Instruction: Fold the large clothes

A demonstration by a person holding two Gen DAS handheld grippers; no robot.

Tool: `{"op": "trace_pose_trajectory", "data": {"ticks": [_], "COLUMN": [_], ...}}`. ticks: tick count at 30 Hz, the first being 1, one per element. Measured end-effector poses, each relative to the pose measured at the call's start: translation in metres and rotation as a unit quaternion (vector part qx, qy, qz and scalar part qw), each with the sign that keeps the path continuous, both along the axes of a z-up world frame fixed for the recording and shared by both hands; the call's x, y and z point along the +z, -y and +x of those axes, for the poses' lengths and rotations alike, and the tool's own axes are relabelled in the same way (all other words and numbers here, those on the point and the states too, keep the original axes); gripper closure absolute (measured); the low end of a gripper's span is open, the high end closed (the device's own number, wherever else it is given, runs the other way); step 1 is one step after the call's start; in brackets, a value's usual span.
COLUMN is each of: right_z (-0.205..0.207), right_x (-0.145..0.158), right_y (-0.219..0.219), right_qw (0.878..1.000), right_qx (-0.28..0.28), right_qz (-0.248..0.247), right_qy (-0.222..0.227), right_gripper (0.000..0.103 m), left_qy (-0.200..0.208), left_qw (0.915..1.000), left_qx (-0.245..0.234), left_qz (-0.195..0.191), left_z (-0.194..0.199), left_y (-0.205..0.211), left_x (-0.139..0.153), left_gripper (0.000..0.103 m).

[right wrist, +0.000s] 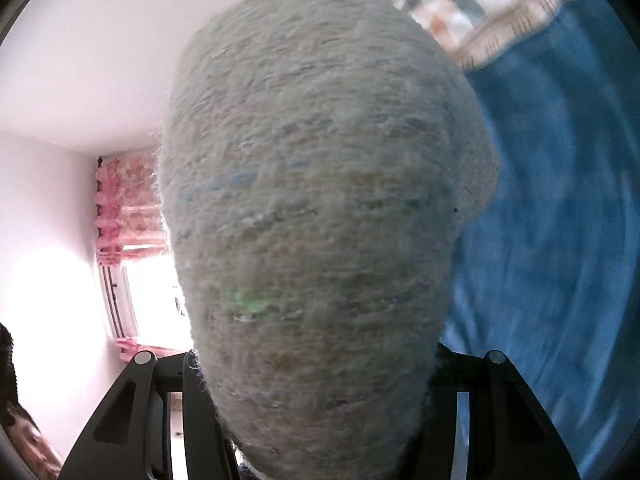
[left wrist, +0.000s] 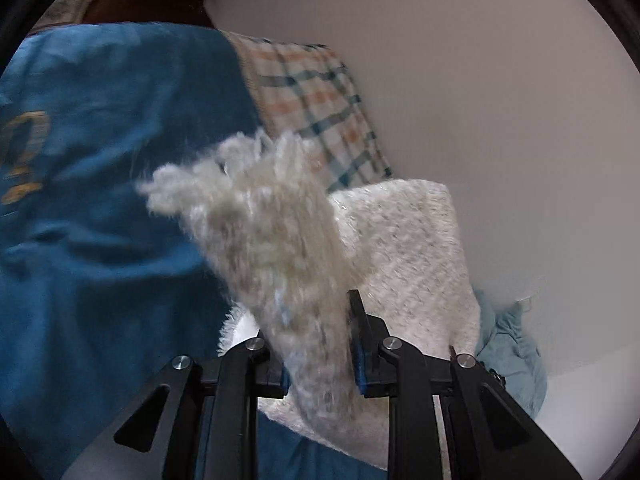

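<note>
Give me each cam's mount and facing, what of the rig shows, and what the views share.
Left wrist: sits on the left hand-held gripper, facing a blue bedspread, checked pillow and white wall; its black fingers clamp a fuzzy white knit.
Right wrist: sits on the right hand-held gripper, facing the knit close up, a pink curtain and window behind; only black finger bases show.
Shared: knit, bedspread, pillow.

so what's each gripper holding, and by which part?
Both hold the fuzzy white knit. Left gripper pinches a fringed edge; right gripper grips a thick bunch, which part cannot be told.
</note>
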State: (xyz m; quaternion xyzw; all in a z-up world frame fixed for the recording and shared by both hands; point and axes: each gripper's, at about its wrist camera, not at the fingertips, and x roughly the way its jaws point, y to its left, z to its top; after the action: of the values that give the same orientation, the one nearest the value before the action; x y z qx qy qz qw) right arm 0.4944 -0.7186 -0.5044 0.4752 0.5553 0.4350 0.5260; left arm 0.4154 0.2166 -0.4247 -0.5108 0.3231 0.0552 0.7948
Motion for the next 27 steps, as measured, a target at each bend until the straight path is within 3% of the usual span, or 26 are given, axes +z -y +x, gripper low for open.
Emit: {"op": "trace_pose_trajectory", "data": {"ticks": [5,9,11,14,16,17,21,24,26,27], "right_z": [0.091,0.121,0.131,0.126,0.117,0.096,0.102,0.079,0.056,0.040], "right_x": [-0.057,-0.104,-0.124,-0.126,-0.124,-0.119,-0.087,-0.041,-0.009,0.011], "right_y": [0.028,0.050,0.062,0.095,0.093,0.084,0.084,0.087,0.084,0.078], "right_qw": [1.000,0.999,0.998,0.997,0.996,0.995,0.983,0.945,0.898,0.857], "right_qx": [-0.002,0.009,0.024,0.047,0.057,0.061,0.044,0.018,0.007,0.000], "right_qz": [-0.006,-0.033,-0.044,-0.049,-0.060,-0.073,-0.176,-0.325,-0.431,-0.501], "right_qy": [-0.001,-0.024,-0.035,-0.036,-0.044,-0.043,-0.019,0.041,0.091,0.125], "right_gripper": [0.049,0.048,0.046,0.041,0.038,0.035,0.018,0.013,0.012,0.011], "left_qy": [0.001,-0.036,-0.044,-0.048,-0.053,-0.057,-0.088,-0.114,-0.133,-0.139], "left_qw": [0.9995,0.9972,0.9955,0.9940,0.9941,0.9939,0.9905,0.9799,0.9670,0.9592], "left_qx": [-0.026,-0.064,-0.085,-0.098,-0.095,-0.095,-0.101,-0.123,-0.137,-0.144], "left_qz": [-0.016,-0.011,0.002,0.009,0.003,0.001,0.033,0.108,0.169,0.200], "left_z": [0.082,0.120,0.122,0.114,0.103,0.098,0.097,0.096,0.095,0.093], "left_y": [0.014,0.034,0.045,0.054,0.056,0.058,0.056,0.056,0.061,0.065], "left_x": [-0.069,-0.126,-0.136,-0.142,-0.142,-0.141,-0.130,-0.104,-0.087,-0.076], "left_gripper": [0.084,0.084,0.084,0.084,0.084,0.084,0.079,0.078,0.078,0.076]}}
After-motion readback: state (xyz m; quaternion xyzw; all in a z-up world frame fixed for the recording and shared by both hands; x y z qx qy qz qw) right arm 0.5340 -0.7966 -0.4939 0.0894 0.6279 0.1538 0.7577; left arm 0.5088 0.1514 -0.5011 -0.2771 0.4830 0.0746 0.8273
